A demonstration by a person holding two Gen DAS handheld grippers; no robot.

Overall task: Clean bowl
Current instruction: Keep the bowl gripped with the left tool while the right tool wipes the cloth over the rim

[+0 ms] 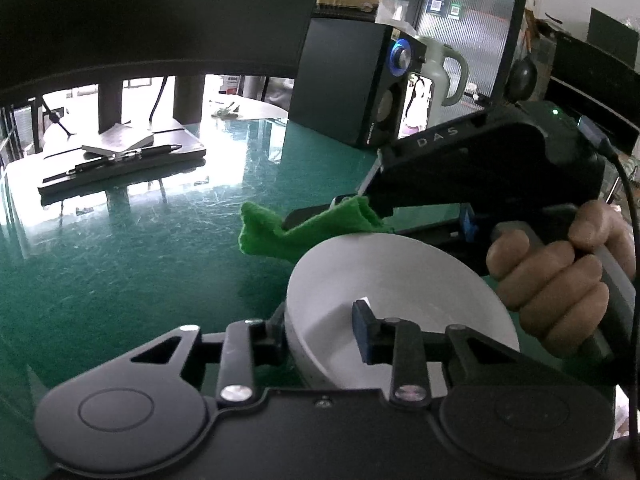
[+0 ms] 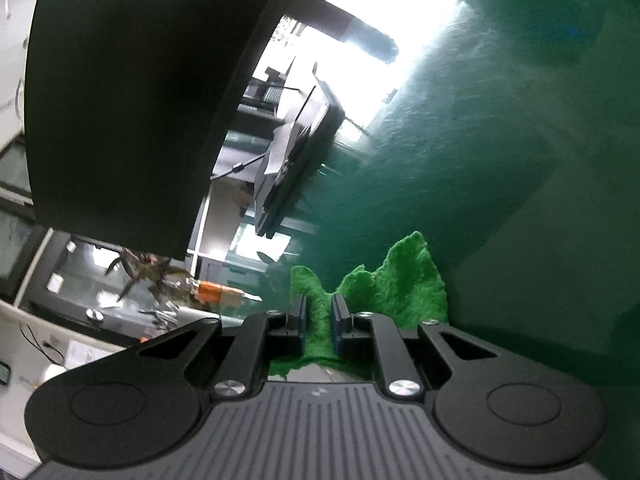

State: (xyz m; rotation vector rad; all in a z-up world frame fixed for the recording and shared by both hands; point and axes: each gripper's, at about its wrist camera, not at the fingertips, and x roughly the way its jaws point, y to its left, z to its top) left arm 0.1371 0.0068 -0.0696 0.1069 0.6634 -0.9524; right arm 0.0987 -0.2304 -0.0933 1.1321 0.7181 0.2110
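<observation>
Because the white bowl (image 1: 400, 300) must not turn while it is wiped, the left gripper (image 1: 320, 328) pinches its near wall, one finger outside on the left and the blue pad (image 1: 364, 330) inside, so the jaws are closed on the rim. This holds the bowl tilted, its opening facing up and toward the far right, where the cloth can enter. The right gripper (image 2: 318, 316) is clenched on a folded green cloth (image 2: 384, 288), and in the left wrist view the cloth (image 1: 288, 232) hangs just beyond the far rim of the bowl (I cannot tell if it touches the rim). My judgement is that the wiping stroke is not yet begun and the cloth must come down into the bowl. The green table (image 1: 140, 260) is free on the left and near side; the black speaker (image 1: 352, 80) and the dark tray with pens (image 1: 120, 160) stand well apart on the far side.
</observation>
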